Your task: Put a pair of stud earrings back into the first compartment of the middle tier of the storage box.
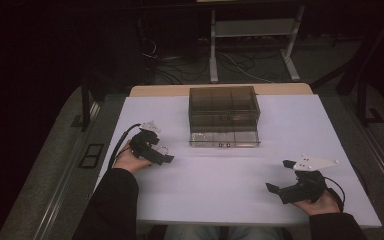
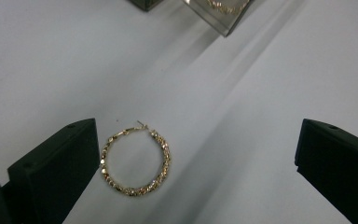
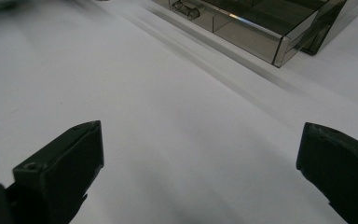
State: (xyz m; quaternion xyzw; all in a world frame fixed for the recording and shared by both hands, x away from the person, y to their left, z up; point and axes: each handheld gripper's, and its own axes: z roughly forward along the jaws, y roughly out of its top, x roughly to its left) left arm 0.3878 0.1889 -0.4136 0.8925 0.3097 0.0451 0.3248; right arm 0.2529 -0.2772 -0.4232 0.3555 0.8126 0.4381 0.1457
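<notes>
White desk (image 1: 230, 175) in a dark room, a gold hoop earring (image 2: 135, 161) lying flat near its left edge.

The left tool (image 2: 196, 163) hangs over the hoop, jaws spread wide, the ring just beside the left jaw and touching nothing. It looks feather-light, thin and rigid, with a beaded surface and a fine clasp wire at the top that could bend, so I'd pinch across the thick beaded band, away from that clasp. Flat on a smooth top, it may skate off. The smoky clear box (image 1: 223, 116) sits toward the far edge; the right tool (image 3: 198, 163) waits open near the right edge, well apart.
</notes>
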